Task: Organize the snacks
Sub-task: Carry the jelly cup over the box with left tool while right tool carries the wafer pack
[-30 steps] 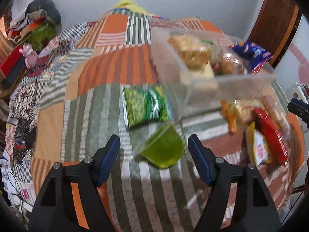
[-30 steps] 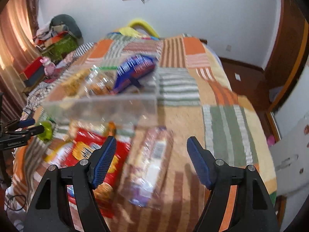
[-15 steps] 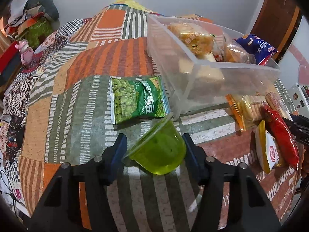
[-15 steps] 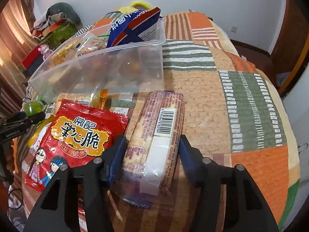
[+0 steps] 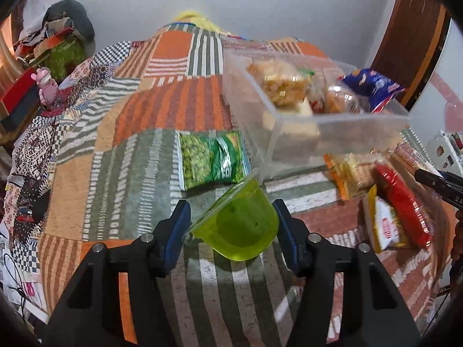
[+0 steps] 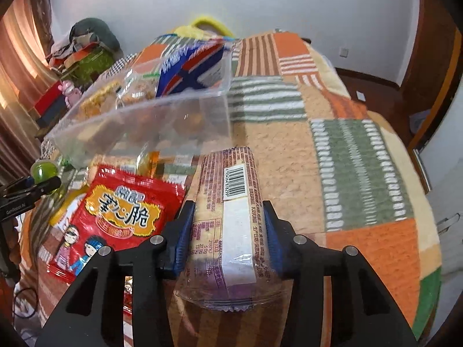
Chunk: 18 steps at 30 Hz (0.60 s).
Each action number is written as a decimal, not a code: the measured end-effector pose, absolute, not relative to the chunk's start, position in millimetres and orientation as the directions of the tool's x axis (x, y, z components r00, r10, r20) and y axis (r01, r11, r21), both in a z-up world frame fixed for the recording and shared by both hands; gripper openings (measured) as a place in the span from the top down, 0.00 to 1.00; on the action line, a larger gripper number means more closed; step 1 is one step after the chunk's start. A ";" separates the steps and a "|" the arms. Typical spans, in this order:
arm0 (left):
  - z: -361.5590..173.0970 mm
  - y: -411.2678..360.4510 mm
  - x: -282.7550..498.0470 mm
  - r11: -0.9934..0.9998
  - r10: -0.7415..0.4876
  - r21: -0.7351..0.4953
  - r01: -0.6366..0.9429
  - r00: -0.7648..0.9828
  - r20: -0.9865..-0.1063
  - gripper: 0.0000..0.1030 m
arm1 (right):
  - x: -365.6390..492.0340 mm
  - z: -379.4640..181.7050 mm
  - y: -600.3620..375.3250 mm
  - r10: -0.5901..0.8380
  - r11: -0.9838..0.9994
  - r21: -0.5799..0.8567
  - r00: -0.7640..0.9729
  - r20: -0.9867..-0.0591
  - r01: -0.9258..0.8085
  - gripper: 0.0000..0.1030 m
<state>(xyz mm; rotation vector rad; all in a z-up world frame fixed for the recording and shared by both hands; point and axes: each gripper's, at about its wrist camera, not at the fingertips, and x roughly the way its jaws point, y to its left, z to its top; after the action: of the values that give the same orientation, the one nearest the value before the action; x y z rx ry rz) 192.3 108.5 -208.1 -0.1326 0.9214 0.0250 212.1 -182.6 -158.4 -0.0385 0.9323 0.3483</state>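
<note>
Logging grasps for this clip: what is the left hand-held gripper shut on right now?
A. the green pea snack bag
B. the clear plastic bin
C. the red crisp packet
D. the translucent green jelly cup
D: the left hand-held gripper has both blue pads pressed against the translucent green jelly cup, while the green pea snack bag lies on the quilt beyond it.

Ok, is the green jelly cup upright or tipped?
Tipped. The jelly cup sits clamped in the left gripper with its flat rim slanted up toward the clear bin and its rounded bottom facing the camera.
</note>
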 end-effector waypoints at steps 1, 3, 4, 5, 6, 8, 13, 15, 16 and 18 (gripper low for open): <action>-202.7 109.8 191.2 0.991 -0.033 -0.103 -0.079 0.615 -0.788 0.44 | 212.2 -155.3 -184.8 0.277 0.945 0.118 0.554 -0.785 -0.306 0.60; -191.1 110.3 189.2 0.992 -0.028 -0.101 -0.079 0.635 -0.772 0.44 | 211.7 -146.8 -190.1 0.279 0.948 0.124 0.575 -0.769 -0.294 0.60; -185.7 109.8 189.9 0.992 -0.026 -0.098 -0.077 0.644 -0.765 0.44 | 211.6 -142.4 -191.7 0.281 0.949 0.128 0.586 -0.760 -0.289 0.60; -180.7 109.2 189.4 0.993 -0.023 -0.095 -0.074 0.652 -0.757 0.44 | 211.0 -138.5 -193.4 0.282 0.950 0.131 0.595 -0.752 -0.285 0.60; -175.7 109.0 189.4 0.993 -0.021 -0.092 -0.072 0.661 -0.750 0.44 | 210.9 -132.7 -196.2 0.285 0.950 0.135 0.607 -0.741 -0.282 0.60; -164.7 107.7 190.0 0.994 -0.024 -0.091 -0.063 0.680 -0.733 0.44 | 210.7 -125.8 -199.2 0.290 0.950 0.141 0.623 -0.727 -0.278 0.60; -141.2 99.3 197.2 0.995 -0.039 -0.097 -0.039 0.721 -0.692 0.44 | 215.3 -114.6 -195.3 0.290 0.951 0.138 0.639 -0.713 -0.278 0.60; -135.8 96.6 200.8 0.995 -0.043 -0.099 -0.033 0.732 -0.680 0.44 | 217.7 -114.6 -193.9 0.286 0.952 0.133 0.643 -0.710 -0.276 0.60; -133.1 95.5 203.0 0.994 -0.048 -0.103 -0.029 0.736 -0.676 0.44 | 220.5 -114.4 -193.2 0.287 0.952 0.136 0.642 -0.711 -0.275 0.60; -128.6 92.8 207.6 0.994 -0.055 -0.108 -0.023 0.743 -0.667 0.44 | 222.1 -116.9 -195.0 0.283 0.954 0.138 0.641 -0.714 -0.268 0.60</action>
<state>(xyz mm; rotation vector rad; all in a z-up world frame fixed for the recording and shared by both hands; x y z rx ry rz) 207.6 92.8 -128.6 -0.1114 0.7339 -0.0175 222.1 -195.0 -116.9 0.0198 0.8169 0.3139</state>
